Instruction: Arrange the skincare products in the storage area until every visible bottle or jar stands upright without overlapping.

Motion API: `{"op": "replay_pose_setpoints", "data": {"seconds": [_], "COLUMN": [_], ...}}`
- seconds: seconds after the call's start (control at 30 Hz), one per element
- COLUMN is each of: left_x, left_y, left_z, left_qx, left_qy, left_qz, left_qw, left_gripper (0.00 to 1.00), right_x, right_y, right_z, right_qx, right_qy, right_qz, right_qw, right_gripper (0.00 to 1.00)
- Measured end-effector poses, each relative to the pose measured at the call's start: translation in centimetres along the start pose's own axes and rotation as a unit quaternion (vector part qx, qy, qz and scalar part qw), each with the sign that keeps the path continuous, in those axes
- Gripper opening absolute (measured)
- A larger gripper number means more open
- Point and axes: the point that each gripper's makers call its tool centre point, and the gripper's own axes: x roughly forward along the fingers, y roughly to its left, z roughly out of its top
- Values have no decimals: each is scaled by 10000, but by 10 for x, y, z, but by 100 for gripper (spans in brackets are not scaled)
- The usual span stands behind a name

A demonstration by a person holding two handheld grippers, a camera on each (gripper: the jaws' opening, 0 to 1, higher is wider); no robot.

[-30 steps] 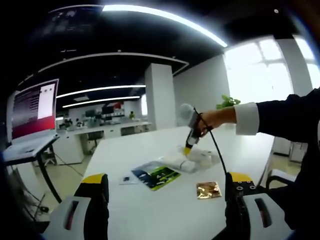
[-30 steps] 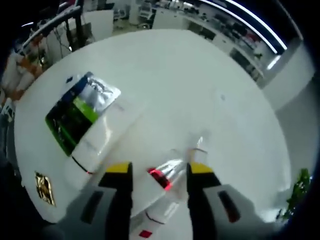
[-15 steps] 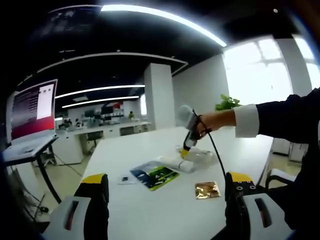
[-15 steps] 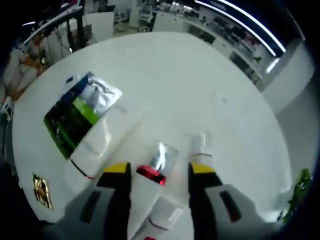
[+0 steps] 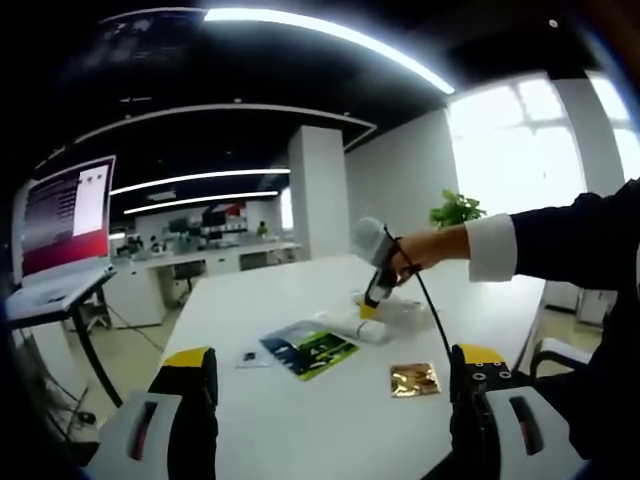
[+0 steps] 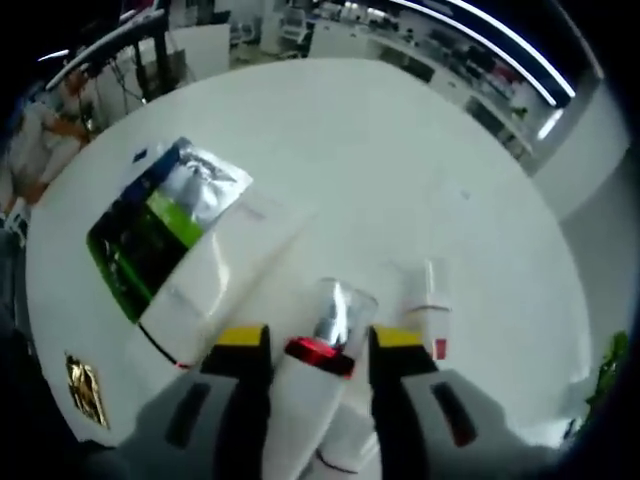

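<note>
Gripping a white tube with red band and clear cap (image 6: 318,385), right gripper (image 6: 308,345) has its yellow-tipped jaws closed on the tube's sides (cap pointing ahead). Another white tube (image 6: 205,285) lies to its left beside a green-and-silver sachet (image 6: 160,230). Left gripper (image 5: 332,385) hangs wide open, holding nothing, short of the white table (image 5: 300,410).

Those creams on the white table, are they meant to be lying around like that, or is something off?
They look off: a long white tube lies flat, partly across a green sachet. A small white bottle lies on its side too. The right gripper holds another white tube, tilted rather than standing.
</note>
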Motion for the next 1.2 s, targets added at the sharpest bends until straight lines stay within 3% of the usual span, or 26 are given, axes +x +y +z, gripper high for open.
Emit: {"op": "replay_pose_setpoints", "data": {"seconds": [0.07, 0.33, 0.63, 0.83, 1.03, 1.2], "left_x": [0, 2, 0, -2, -4, -7], "left_y": [-1, -9, -7, -5, -8, -10], "left_z": [-1, 2, 9, 9, 9, 10], "left_qx": [3, 53, 65, 42, 84, 107], "left_qy": [11, -28, -113, -146, -153, -179], "left_qz": [-13, -149, -136, -92, -123, -97], "left_qw": [10000, 9999, 9998, 9998, 9998, 9997], "left_gripper": [99, 99, 98, 98, 98, 98], "right_x": [1, 9, 1, -4, -23, -50], "right_y": [6, -3, 6, 2, 1, 1], "right_z": [0, 15, 8, 17, 24, 45], "right_qx": [55, 80, 142, 219, 233, 402], "right_qy": [-33, -102, -331, -784, -1230, -1948], "right_qz": [52, 126, 146, 149, 137, 220], "right_qw": [10000, 9998, 9992, 9966, 9920, 9798], "right_gripper": [35, 29, 27, 27, 26, 25]}}
